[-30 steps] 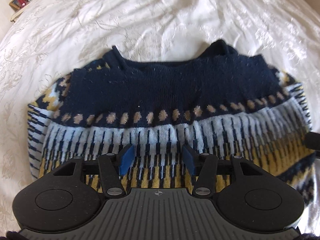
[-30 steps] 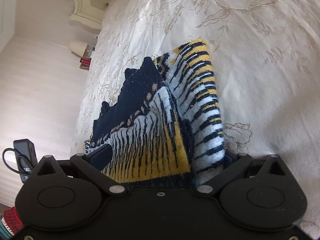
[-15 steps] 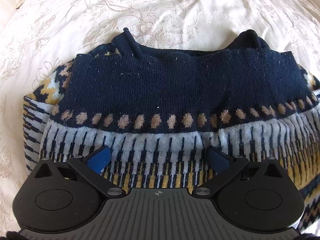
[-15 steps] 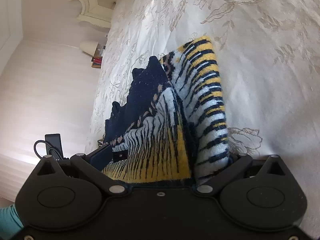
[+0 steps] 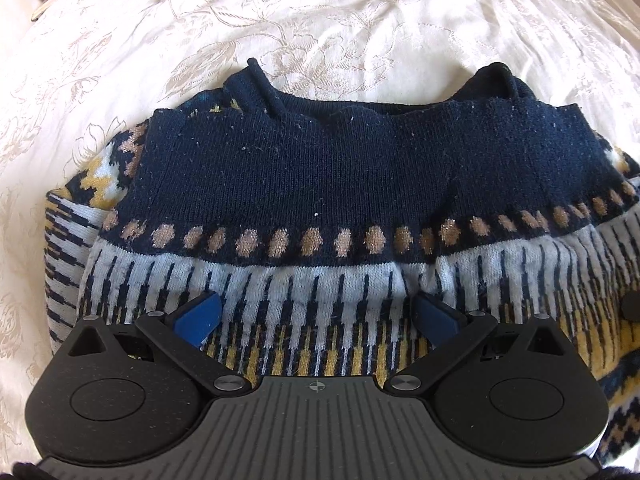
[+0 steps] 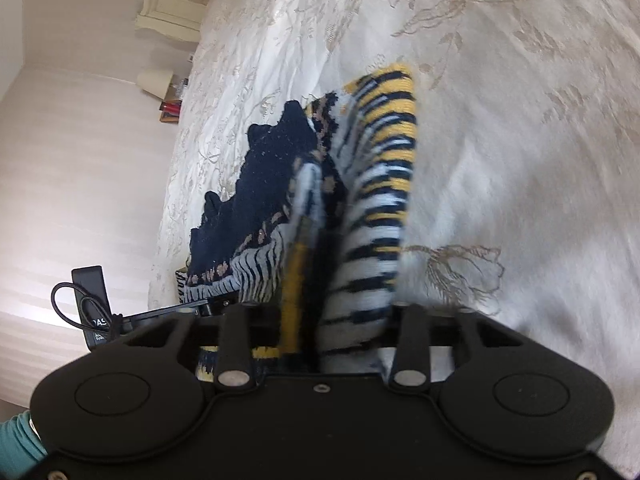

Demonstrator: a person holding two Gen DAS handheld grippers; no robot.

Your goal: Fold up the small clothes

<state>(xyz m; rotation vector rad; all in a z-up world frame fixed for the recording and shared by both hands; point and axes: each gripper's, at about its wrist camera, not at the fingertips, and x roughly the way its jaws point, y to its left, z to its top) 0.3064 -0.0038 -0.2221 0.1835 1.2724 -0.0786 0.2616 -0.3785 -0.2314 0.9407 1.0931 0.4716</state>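
Patterned sweater [image 5: 320, 184] lies on cream embroidered bedspread [image 5: 320, 16].

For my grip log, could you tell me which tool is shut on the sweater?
The right tool: it pinches the sweater's edge, while the left tool is spread open.

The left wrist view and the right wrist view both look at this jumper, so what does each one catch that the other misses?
Only the left wrist view shows the left gripper, jaws wide apart over the flat jumper's navy front.

Only the right wrist view shows the right gripper closed on a bunched jumper edge, plus a headboard, a lamp and a wall.

Both show the jumper and the white bedspread.
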